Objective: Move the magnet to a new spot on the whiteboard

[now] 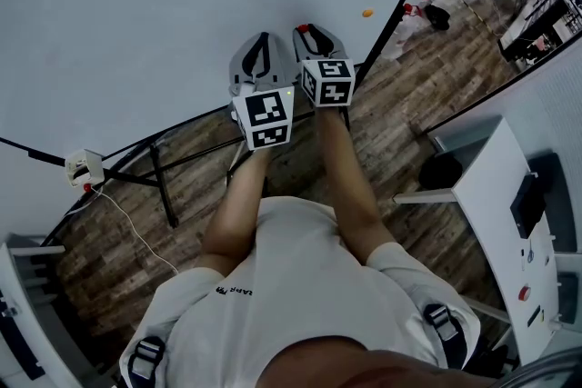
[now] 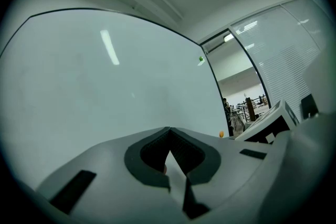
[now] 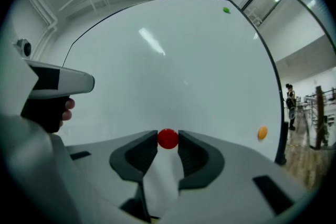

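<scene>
Reaching both arms forward to the whiteboard (image 1: 136, 14), I see my right gripper (image 3: 168, 136) pinching the red magnet (image 3: 168, 139) — the left gripper (image 2: 169, 130) pressed together beside it.

White short-sleeved T-shirt (image 1: 300, 286); grey left tongs (image 1: 264, 36), grey right tongs (image 1: 314, 28).

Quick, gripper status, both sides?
Left gripper: closed, jaw tips together.
Right gripper: closed on the red magnet.

Your arms (image 1: 238, 213) reach straight out, grippers side by side. Your left gripper (image 2: 169, 129) has its jaws closed together (tips touching), and your right gripper (image 3: 168, 140) pinches the red magnet (image 3: 168, 138).
</scene>
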Available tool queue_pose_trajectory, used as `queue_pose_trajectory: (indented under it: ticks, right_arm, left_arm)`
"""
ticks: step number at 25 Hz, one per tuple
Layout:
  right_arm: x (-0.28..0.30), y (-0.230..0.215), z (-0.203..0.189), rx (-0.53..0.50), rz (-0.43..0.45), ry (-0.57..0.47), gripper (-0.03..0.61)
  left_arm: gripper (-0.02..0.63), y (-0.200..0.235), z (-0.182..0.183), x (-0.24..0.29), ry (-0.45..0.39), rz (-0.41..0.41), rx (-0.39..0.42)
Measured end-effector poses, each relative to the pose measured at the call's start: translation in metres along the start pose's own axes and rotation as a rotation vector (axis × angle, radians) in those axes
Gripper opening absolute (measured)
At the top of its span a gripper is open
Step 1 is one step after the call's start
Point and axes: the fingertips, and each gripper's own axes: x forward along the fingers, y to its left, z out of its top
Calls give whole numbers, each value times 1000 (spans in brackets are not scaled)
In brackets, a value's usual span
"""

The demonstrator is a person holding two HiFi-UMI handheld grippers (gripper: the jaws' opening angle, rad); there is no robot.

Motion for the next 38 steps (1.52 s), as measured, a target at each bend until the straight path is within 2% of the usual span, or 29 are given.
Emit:
queue_pose_trajectory:
  ticks: [38]
  right_arm:
    - [-75,12,52,-1,15,-126,130]
  left_arm:
    - [4,-24,9,-17,-7,-42,-1]
